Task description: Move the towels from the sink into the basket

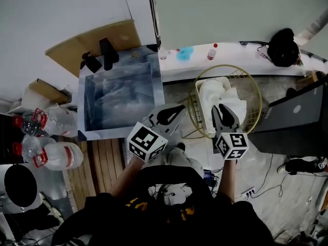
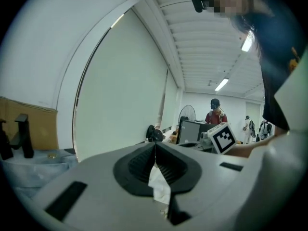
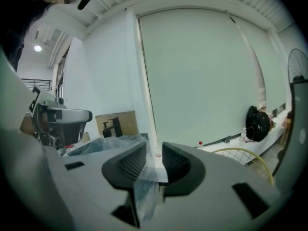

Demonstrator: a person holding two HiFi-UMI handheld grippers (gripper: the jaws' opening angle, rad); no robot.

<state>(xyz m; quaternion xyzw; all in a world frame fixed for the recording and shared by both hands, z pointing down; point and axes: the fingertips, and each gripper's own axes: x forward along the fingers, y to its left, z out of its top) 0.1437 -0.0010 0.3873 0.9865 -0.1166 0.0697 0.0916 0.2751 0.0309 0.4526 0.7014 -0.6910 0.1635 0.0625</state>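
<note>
A dark shirt [image 1: 169,204] is seen closest, at the bottom of the head view. The soft, crumpled white towels [image 1: 215,94] are piled in the round gold wire basket [image 1: 254,86]. Just over them the right gripper [image 1: 220,109] is held, its ribbed black jaws a small way apart with nothing pinched. The left gripper [image 1: 178,108] is closed tip to tip, with nothing seen held, beside the clear, boxy sink [image 1: 158,86].

Three large clear bottles [image 1: 56,122] with red caps, at left. Cardboard sheet [image 1: 97,42] against far wall. Far ledge: black bag [image 1: 283,47] at right, small red-capped bottle [image 1: 211,52] mid-ledge. Dark grey laptop [image 1: 294,119] right; cables [image 1: 266,181] on floor nearer.
</note>
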